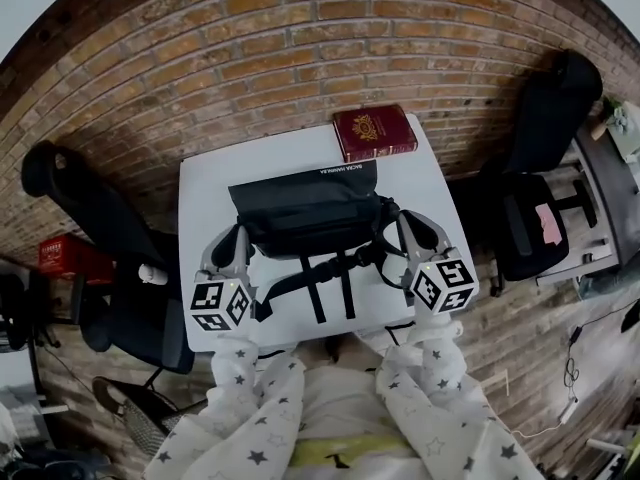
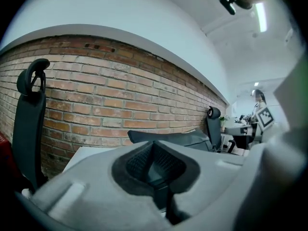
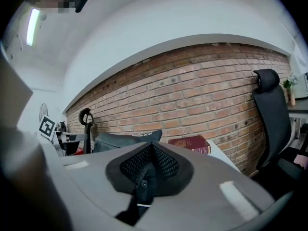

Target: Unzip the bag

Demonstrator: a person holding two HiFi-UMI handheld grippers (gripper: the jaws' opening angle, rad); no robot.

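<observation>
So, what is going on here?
A person works on a black bag on a white table with two grippers. The left gripper is shut on a black part at the bag's left end, the right gripper on a small black tab at its right end. No opening shows yet. A red book lies behind.

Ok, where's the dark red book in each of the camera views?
Head view: the dark red book lies at the table's far edge by the brick wall, beyond the black bag.
Left gripper view: not in it; the black bag shows.
Right gripper view: right of centre, beside the black bag.
Shared landmark: the black bag.
</observation>
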